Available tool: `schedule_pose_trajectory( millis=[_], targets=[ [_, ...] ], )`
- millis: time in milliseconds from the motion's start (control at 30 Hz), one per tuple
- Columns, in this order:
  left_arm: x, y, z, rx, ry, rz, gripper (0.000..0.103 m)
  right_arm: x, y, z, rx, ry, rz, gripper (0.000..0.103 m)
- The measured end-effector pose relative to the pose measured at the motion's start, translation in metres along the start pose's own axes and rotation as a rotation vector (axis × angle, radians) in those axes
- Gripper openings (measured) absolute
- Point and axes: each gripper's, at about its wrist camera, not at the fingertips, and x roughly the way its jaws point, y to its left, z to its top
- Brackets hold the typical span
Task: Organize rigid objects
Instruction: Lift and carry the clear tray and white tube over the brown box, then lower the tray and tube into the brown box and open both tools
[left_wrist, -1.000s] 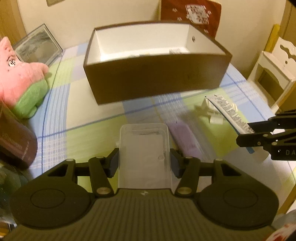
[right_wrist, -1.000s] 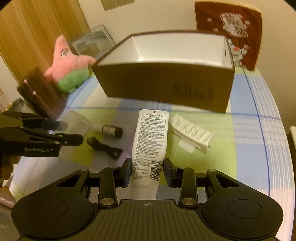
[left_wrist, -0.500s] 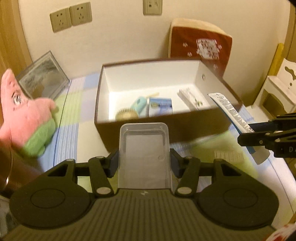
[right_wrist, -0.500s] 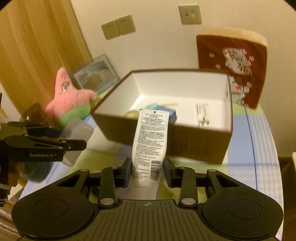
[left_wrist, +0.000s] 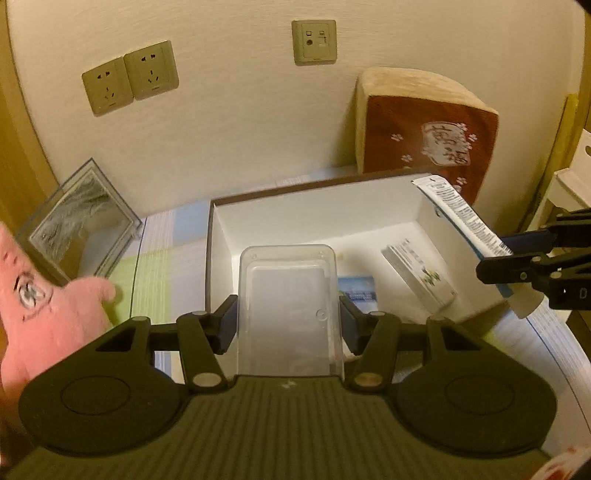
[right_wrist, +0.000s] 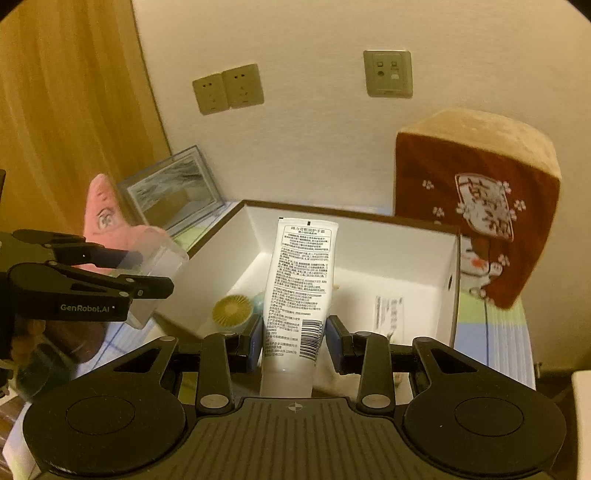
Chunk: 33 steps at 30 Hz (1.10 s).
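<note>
Our left gripper (left_wrist: 287, 325) is clamped on a clear rectangular plastic container (left_wrist: 288, 302), its blue pads pressed against the two long sides, and we hold it up over the near wall of the brown cardboard box with a white interior (left_wrist: 332, 218). Our right gripper (right_wrist: 294, 341) is closed on a white squeeze tube with black printed text and a barcode (right_wrist: 301, 280), gripped low near the barcode, with the crimped end pointing out over the open box. From the left wrist view we see the right gripper and its tube at the right edge, above the box's right wall; from the right wrist view the left gripper and its clear container sit at the left, just outside the box's left wall. Inside the box we can make out a white printed pack (left_wrist: 419, 277) lying near the right wall, a blue-and-white card or packet (left_wrist: 358, 291) partly hidden behind the container, and a round yellow-green slotted object (right_wrist: 232, 310) near the left corner. The box rests on a checked blue, green and white tablecloth (left_wrist: 155, 258). To its left lie a pink star-shaped plush toy (left_wrist: 48, 314) and a clear glass-fronted frame (left_wrist: 77, 225) leaning at the wall. Behind the box's right end stands a dark red and beige cushion with a white pattern (right_wrist: 480, 199). On the cream wall above we see beige power sockets (left_wrist: 129, 81).
</note>
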Motion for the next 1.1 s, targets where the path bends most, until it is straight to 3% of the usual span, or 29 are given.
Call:
schedule_pose_trajectory(
  millis=[667,1100],
  targets=[
    [0.115,0.021,0.040,0.036,0.126,0.040,0.054,0.103,-0.055,0.024,0.032,0.121,-0.053,0.037],
    [0.163,0.021,0.046,0.084,0.189,0.078,0.054,0.137,-0.070,0.024,0.058,0.170,-0.066,0.037]
  ],
)
